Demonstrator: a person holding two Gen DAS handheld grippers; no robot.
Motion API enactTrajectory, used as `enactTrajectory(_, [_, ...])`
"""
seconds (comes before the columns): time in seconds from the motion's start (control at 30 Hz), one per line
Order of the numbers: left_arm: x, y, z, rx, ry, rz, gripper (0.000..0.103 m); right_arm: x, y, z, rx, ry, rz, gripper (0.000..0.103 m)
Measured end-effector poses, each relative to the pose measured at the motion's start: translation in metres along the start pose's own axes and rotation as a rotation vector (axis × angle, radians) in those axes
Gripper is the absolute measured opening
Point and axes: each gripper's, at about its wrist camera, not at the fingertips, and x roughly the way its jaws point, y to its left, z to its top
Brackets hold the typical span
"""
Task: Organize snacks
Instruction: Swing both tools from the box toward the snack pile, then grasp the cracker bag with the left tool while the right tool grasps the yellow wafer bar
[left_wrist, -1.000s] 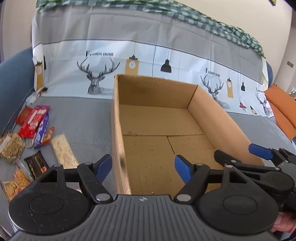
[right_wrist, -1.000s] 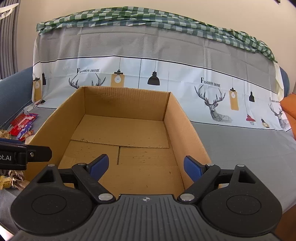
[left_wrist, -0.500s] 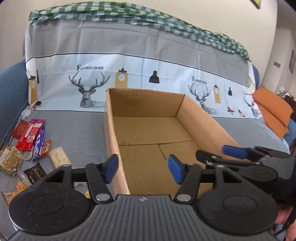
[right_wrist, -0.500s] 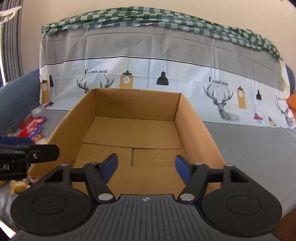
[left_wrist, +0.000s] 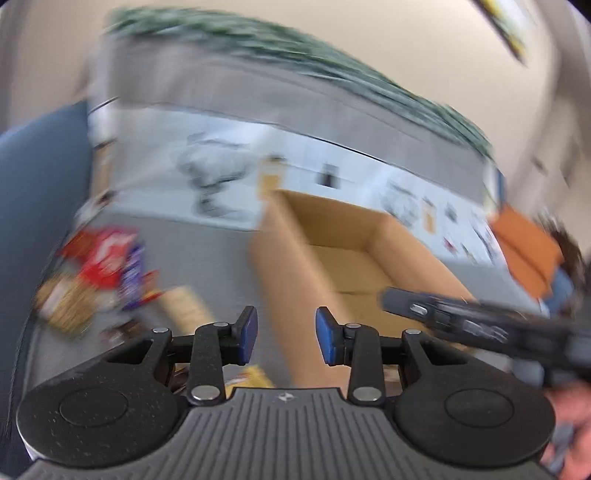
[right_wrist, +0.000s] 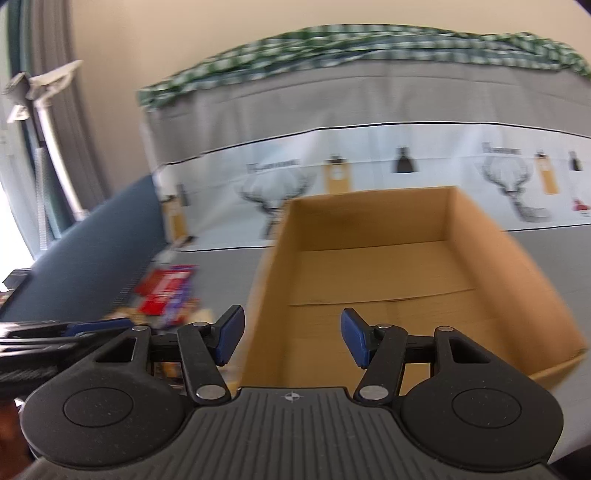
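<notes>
Blurred snack packets (left_wrist: 107, 266) heaped left of open cardboard box (right_wrist: 406, 273)

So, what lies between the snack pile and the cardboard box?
Only bare grey cloth separates the snack pile from the cardboard box, best seen in the right wrist view.

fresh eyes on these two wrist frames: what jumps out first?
The open cardboard box dominates the middle of both views, and it looks empty inside. To its left on the grey cloth lies a blurred heap of snack packets, red and purple wrappers most obvious. Both grippers, left gripper and right gripper, sit low in frame, open and holding nothing; the left view is heavily motion-blurred.
</notes>
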Motion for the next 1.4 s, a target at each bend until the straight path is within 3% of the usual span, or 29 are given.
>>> enactTrajectory(0.13, [0.002, 0.056, -0.005, -0.223, 0.002, 0.090, 0.037, 0.011, 0.042, -0.009, -0.016, -0.001, 0.114, 0.041])
enactTrajectory(0.3, [0.002, 0.075, 0.000, -0.242, 0.025, 0.192, 0.037, 0.043, 0.086, -0.030, -0.045, 0.129, 0.174, 0.042])
enactTrajectory(0.47, [-0.001, 0.103, -0.006, -0.313, 0.058, 0.279, 0.041, 0.083, 0.097, -0.057, 0.026, 0.307, 0.090, 0.049])
enactTrajectory(0.53, [0.001, 0.111, -0.009, -0.336, 0.090, 0.302, 0.056, 0.098, 0.094, -0.066, 0.073, 0.345, 0.050, 0.053])
enactTrajectory(0.63, [0.010, 0.119, -0.014, -0.347, 0.138, 0.340, 0.068, 0.120, 0.088, -0.073, 0.138, 0.372, 0.018, 0.061])
enactTrajectory(0.7, [0.018, 0.122, -0.017, -0.344, 0.180, 0.338, 0.068, 0.129, 0.090, -0.072, 0.137, 0.373, 0.000, 0.067])
enactTrajectory(0.87, [0.038, 0.125, -0.024, -0.355, 0.231, 0.310, 0.070, 0.152, 0.091, -0.076, 0.123, 0.420, -0.068, 0.066])
enactTrajectory(1.03, [0.048, 0.125, -0.027, -0.352, 0.241, 0.310, 0.071, 0.157, 0.098, -0.076, 0.031, 0.410, -0.083, 0.051])
enactTrajectory(1.1, [0.050, 0.123, -0.027, -0.345, 0.241, 0.313, 0.071, 0.156, 0.100, -0.077, 0.004, 0.405, -0.084, 0.039])
enactTrajectory(1.2, [0.051, 0.121, -0.027, -0.331, 0.230, 0.318, 0.062, 0.154, 0.102, -0.076, -0.017, 0.410, -0.059, 0.026])
enactTrajectory(1.33, [0.045, 0.117, -0.025, -0.323, 0.192, 0.316, 0.058, 0.146, 0.103, -0.075, -0.036, 0.401, -0.016, 0.017])
enactTrajectory(1.4, [0.039, 0.117, -0.024, -0.331, 0.166, 0.296, 0.058, 0.142, 0.103, -0.075, -0.051, 0.398, -0.003, 0.017])
